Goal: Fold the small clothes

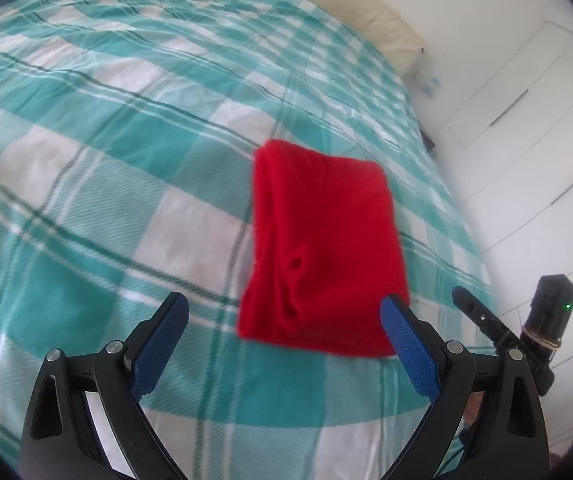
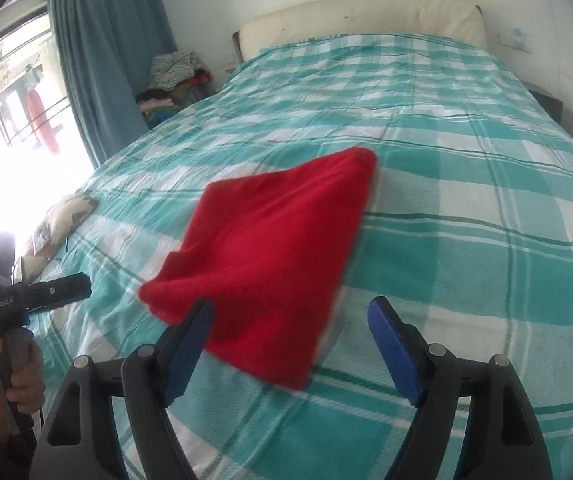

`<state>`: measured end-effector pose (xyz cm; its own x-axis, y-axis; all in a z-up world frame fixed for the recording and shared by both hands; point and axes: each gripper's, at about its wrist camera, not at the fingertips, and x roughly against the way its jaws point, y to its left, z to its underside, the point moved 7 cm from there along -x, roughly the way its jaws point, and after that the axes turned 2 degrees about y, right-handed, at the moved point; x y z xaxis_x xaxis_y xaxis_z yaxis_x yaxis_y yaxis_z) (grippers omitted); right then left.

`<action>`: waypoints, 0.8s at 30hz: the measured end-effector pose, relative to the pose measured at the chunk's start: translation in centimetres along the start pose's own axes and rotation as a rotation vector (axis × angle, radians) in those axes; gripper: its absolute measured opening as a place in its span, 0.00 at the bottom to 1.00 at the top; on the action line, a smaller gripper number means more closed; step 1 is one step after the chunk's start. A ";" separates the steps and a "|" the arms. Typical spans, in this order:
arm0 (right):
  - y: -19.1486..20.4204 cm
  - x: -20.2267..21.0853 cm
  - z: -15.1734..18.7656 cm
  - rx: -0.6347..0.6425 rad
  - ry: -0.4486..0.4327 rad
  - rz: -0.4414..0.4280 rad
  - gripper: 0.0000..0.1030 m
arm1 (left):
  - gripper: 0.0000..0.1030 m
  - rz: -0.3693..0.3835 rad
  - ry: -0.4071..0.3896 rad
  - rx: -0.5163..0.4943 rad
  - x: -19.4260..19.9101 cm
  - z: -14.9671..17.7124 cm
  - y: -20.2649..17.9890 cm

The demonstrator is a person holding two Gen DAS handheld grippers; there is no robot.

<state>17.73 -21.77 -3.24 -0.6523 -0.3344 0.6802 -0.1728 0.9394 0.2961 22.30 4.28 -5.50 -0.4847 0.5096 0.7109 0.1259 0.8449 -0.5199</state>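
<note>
A red cloth (image 1: 322, 248) lies folded into a compact rectangle on the teal and white checked bedspread (image 1: 106, 184). It also shows in the right wrist view (image 2: 270, 256). My left gripper (image 1: 284, 312) is open and empty, hovering just short of the cloth's near edge. My right gripper (image 2: 290, 316) is open and empty, just above the cloth's near corner. The other gripper shows at the right edge of the left wrist view (image 1: 482, 316) and, held in a hand, at the left edge of the right wrist view (image 2: 42, 292).
A cream headboard (image 2: 366, 16) stands at the far end of the bed. A blue curtain (image 2: 102, 52) and bright window are at left, with a pile of clothes (image 2: 174, 76) beside the bed. A patterned pillow (image 2: 58, 220) lies at the bed's left edge. White wall (image 1: 526, 120) at right.
</note>
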 end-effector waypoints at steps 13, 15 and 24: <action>-1.0 -13.6 -2.9 -0.255 0.193 -0.233 0.70 | 0.99 -0.283 0.116 -0.080 -10.1 -3.3 3.0; -0.5 -14.6 -3.0 -0.192 0.186 -0.142 0.56 | 0.99 -0.308 0.116 -0.103 -10.4 -3.4 2.8; 4.0 -12.9 -3.7 0.214 0.098 0.180 0.28 | 0.17 -0.300 0.074 -0.209 -10.2 -3.1 -1.1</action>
<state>28.23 -13.96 -8.34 -0.6142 -0.1572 0.7733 -0.2193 0.9754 0.0241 29.79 -1.30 -10.70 -0.4638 0.2385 0.8532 0.1653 0.9695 -0.1811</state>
